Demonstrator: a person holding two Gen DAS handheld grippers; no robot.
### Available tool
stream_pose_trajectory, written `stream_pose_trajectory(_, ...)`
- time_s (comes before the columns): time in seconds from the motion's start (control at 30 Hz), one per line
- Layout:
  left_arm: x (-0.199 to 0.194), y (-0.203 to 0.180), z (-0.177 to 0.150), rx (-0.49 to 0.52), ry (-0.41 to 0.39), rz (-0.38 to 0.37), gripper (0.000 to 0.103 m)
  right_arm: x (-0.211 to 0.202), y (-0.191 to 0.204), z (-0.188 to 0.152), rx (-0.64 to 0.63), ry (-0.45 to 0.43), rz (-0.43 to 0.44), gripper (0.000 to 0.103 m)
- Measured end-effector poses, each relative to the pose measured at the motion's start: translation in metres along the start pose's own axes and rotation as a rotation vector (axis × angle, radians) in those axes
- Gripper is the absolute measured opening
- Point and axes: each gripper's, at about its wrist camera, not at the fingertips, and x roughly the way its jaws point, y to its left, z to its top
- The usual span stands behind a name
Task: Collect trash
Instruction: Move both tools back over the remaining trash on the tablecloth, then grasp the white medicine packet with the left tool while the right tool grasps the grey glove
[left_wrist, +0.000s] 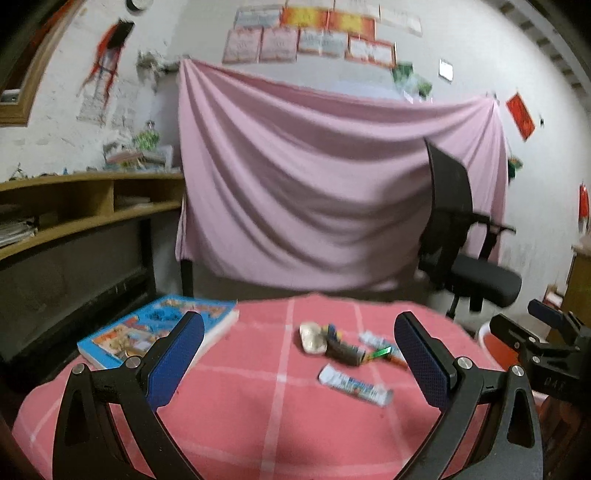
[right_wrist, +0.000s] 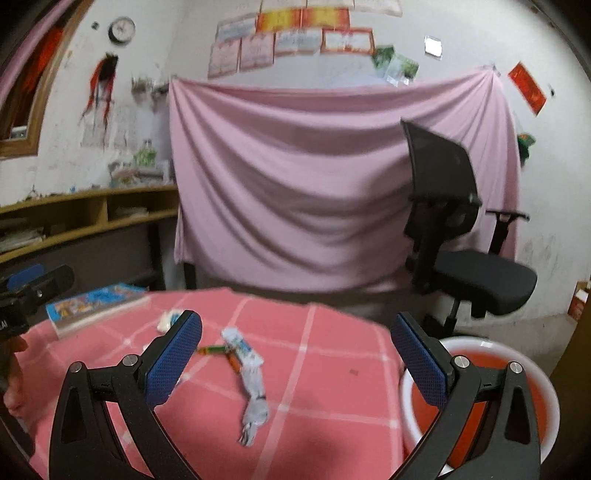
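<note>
both grippers hover above the pink checked tablecloth (left_wrist: 258, 424), jaws wide apart, nothing held. left gripper (left_wrist: 299, 350) faces the trash cluster at the table's far middle: crumpled pale wad (left_wrist: 312, 336), dark cylindrical piece (left_wrist: 345, 353), green-and-orange wrapper (left_wrist: 384, 352), and nearer, a blue-and-white wrapper (left_wrist: 355, 384). right gripper (right_wrist: 297, 354) looks over a twisted white wrapper (right_wrist: 251, 384) lying near the middle; the red bin with a white rim (right_wrist: 480, 347) sits low, just beside the table's right edge.

children's book (left_wrist: 155, 334) at far left — not trash, leave it.

risks: flat wrappers lie flush on cloth — fingers may pinch the fabric and drag the pile. clustered pieces touch, so one grab could scatter others off the edge. frames are blurred; aim is uncertain.
</note>
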Motion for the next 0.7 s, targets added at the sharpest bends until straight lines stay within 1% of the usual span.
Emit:
stream_pose_trajectory(0.03, 0.006, -0.001, -0.002, 0.003, 0.033, -0.005, 0.101, 0.005, -0.001, -0.002, 0.011, 0.033, 0.011, 0.102)
stream_pose_trajectory(0.1, 0.017, -0.005, -0.006, 0.01, 0.093, -0.012, 0.101, 0.013, -0.003, -0.005, 0.033, 0.095, 0.034, 0.091)
stream_pose_trajectory(0.2, 0.029, -0.012, -0.01, 0.03, 0.16, -0.036, 0.1, 0.024, -0.007, -0.009, 0.062, 0.181, 0.067, 0.08)
stream_pose_trajectory(0.23, 0.033, -0.015, -0.011, 0.038, 0.181, -0.047, 0.1, 0.027, -0.008, -0.011, 0.072, 0.216, 0.085, 0.078)
stream_pose_trajectory(0.27, 0.036, -0.018, -0.012, 0.045, 0.202, -0.062, 0.1, 0.031, -0.008, -0.013, 0.076, 0.257, 0.105, 0.073)
stream_pose_trajectory(0.3, 0.04, -0.022, -0.013, 0.052, 0.227, -0.079, 0.098, 0.034, -0.009, -0.016, 0.076, 0.282, 0.116, 0.069)
stream_pose_trajectory(0.33, 0.045, -0.024, -0.014, 0.057, 0.25, -0.092, 0.093, 0.037, -0.007, -0.018, 0.074, 0.31, 0.134, 0.066)
stream_pose_trajectory(0.37, 0.05, -0.027, -0.016, 0.06, 0.274, -0.103, 0.09, 0.039, -0.006, -0.02, 0.072, 0.331, 0.15, 0.059)
stream_pose_trajectory(0.4, 0.052, -0.027, -0.016, 0.059, 0.292, -0.111, 0.08, 0.041, -0.005, -0.02, 0.07, 0.343, 0.159, 0.052)
stream_pose_trajectory(0.43, 0.058, -0.03, -0.018, 0.056, 0.323, -0.125, 0.07, 0.042, -0.005, -0.021, 0.068, 0.356, 0.167, 0.051)
stream_pose_trajectory(0.53, 0.073, -0.032, -0.022, 0.03, 0.402, -0.152, 0.055, 0.05, -0.004, -0.026, 0.074, 0.411, 0.208, 0.046)
stream_pose_trajectory(0.6, 0.08, -0.033, -0.025, 0.007, 0.445, -0.162, 0.049, 0.054, -0.004, -0.029, 0.079, 0.444, 0.23, 0.039)
stream_pose_trajectory(0.67, 0.087, -0.035, -0.027, -0.013, 0.48, -0.162, 0.044, 0.061, -0.001, -0.033, 0.076, 0.492, 0.248, 0.035)
stream_pose_trajectory(0.7, 0.09, -0.035, -0.027, -0.019, 0.489, -0.16, 0.037, 0.063, 0.0, -0.034, 0.072, 0.507, 0.253, 0.033)
